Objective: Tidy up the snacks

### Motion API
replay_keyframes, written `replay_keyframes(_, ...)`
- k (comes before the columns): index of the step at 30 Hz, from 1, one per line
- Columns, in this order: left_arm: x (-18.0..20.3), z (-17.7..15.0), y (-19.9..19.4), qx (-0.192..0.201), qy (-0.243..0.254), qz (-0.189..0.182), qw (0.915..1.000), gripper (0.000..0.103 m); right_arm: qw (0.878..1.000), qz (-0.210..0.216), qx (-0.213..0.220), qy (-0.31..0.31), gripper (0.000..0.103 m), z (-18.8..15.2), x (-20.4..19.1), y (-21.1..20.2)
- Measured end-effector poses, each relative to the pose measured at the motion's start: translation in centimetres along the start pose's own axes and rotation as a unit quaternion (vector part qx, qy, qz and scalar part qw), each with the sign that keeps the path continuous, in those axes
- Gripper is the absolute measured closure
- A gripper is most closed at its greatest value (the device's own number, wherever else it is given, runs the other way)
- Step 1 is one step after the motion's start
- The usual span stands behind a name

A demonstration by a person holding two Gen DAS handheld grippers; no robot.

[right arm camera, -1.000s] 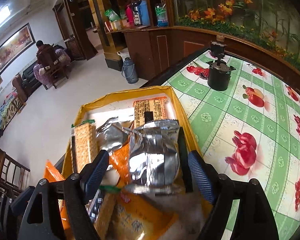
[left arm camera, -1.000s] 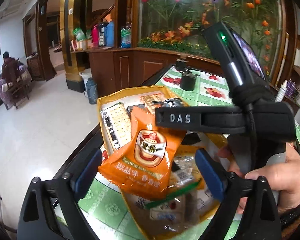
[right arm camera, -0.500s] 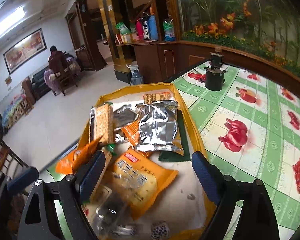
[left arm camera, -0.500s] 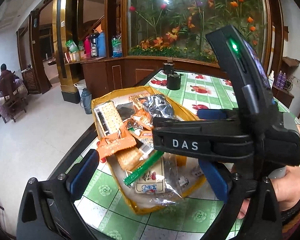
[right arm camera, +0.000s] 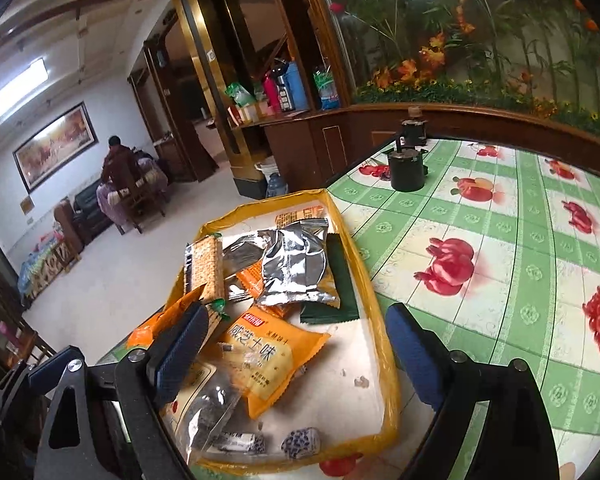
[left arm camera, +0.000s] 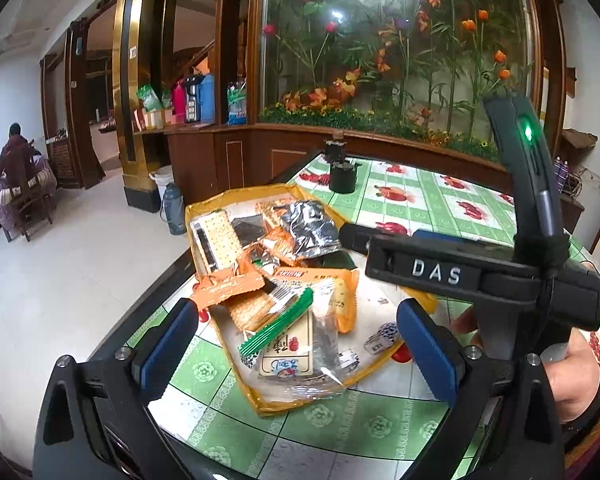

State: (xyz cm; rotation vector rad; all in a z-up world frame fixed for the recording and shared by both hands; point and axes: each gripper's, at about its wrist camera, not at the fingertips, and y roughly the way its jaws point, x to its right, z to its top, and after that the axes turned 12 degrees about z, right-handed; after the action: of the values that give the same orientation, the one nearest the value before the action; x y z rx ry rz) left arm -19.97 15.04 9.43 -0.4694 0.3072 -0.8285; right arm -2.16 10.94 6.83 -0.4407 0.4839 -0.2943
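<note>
Left gripper and right gripper: jaws wide, holding nothing, above the tray. Silver packet lies at 12 o'clock among snacks.

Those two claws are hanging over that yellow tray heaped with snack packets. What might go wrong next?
The yellow tray sits right at the table edge, so a push might tip it toward the floor. The packets overlap: the silver pouch lies on others, so a grab may drag neighbours along. The left gripper and right gripper, both open, hover close together and might bump.
</note>
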Motion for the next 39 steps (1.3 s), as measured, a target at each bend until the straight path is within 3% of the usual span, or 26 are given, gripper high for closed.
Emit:
replay_keyframes(6, -0.3, -0.2, -1.4, 0.03, -0.008, 0.002, 0.9995, 0.0, 1.0, 0.017, 0.01, 0.004, 0.007, -0.5, -0.3, -1.5)
replay_keyframes(10, -1.3, -0.2, -1.1, 0.031, -0.036, 0.007, 0.9989, 0.0, 0.999, 0.024, 0.021, 0.02, 0.003, -1.1, -0.1, -2.7)
replay_keyframes(19, -2.4, -1.0, 0.5, 0.024, -0.042, 0.01, 0.9988, 0.0, 0.999, 0.013, 0.037, 0.026, 0.001, -2.5, 0.1, -5.3)
replay_keyframes(28, -1.7, -2.2, 0.1, 0.03, -0.008, 0.051, 0.9982, 0.0, 0.996, 0.003, 0.045, 0.077, 0.001, -4.3, 2.6, -7.2)
replay_keyframes(30, -1.8, -2.5, -0.4, 0.038, -0.004, 0.059, 0.9975, 0.0, 0.996, -0.003, 0.048, 0.071, 0.001, -4.7, 2.4, -7.7)
replay_keyframes(34, -1.3, -2.6, -0.9, 0.042, 0.025, 0.109, 0.9928, 0.0, 0.998, -0.017, 0.052, 0.041, 0.001, -5.7, 1.2, -8.3)
replay_keyframes(39, -1.8, -2.8, -1.5, 0.048, 0.014, 0.129, 0.9904, 0.0, 0.998, -0.042, 0.038, -0.015, 0.001, -6.9, -1.0, -8.2)
